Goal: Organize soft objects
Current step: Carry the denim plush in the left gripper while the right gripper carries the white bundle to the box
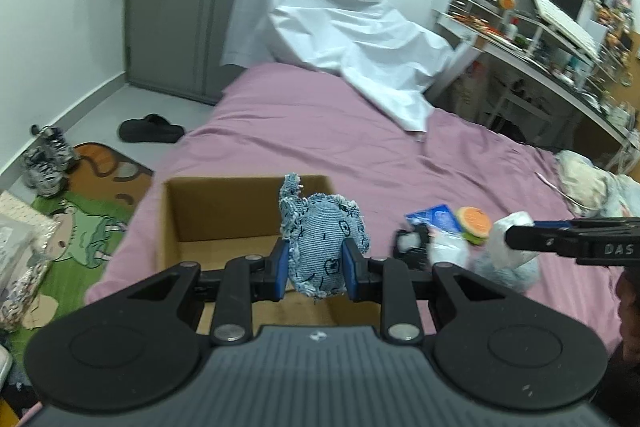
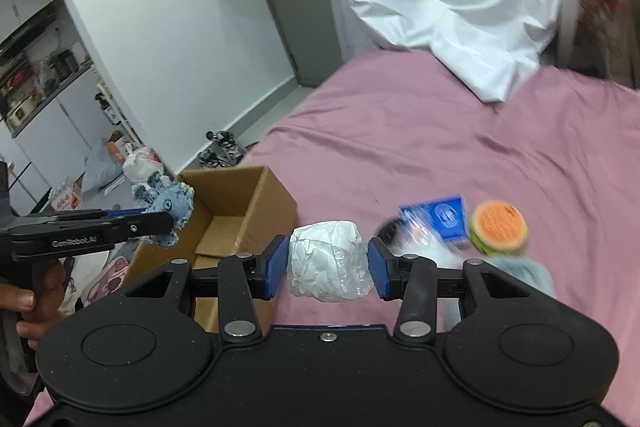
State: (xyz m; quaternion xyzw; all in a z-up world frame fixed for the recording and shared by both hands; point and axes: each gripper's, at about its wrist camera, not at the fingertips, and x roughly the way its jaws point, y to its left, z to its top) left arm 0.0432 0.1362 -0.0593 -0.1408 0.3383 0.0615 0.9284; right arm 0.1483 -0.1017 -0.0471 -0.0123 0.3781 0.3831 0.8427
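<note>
A frayed blue denim stuffed toy [image 1: 320, 247] sits pinched between the blue pads of my left gripper [image 1: 316, 267], held over the open cardboard box [image 1: 208, 203] on the pink bed. From the right wrist view the same toy [image 2: 168, 205] hangs above the box [image 2: 256, 203] at the left. My right gripper [image 2: 329, 263] is shut on a crumpled white plastic-wrapped bundle [image 2: 326, 259], carried above the bed just right of the box. In the left wrist view that bundle [image 1: 514, 239] shows at the tip of the right gripper's fingers [image 1: 532, 237].
On the pink bedsheet [image 2: 460, 147] lie a blue packet [image 2: 438, 217], an orange and green round toy [image 2: 498, 225], a fluffy grey-blue item [image 2: 524, 273] and a dark object [image 1: 410, 247]. A white sheet [image 1: 344, 27] drapes the far end. A cluttered desk [image 1: 560, 59] stands right, a floor mat [image 1: 80, 219] left.
</note>
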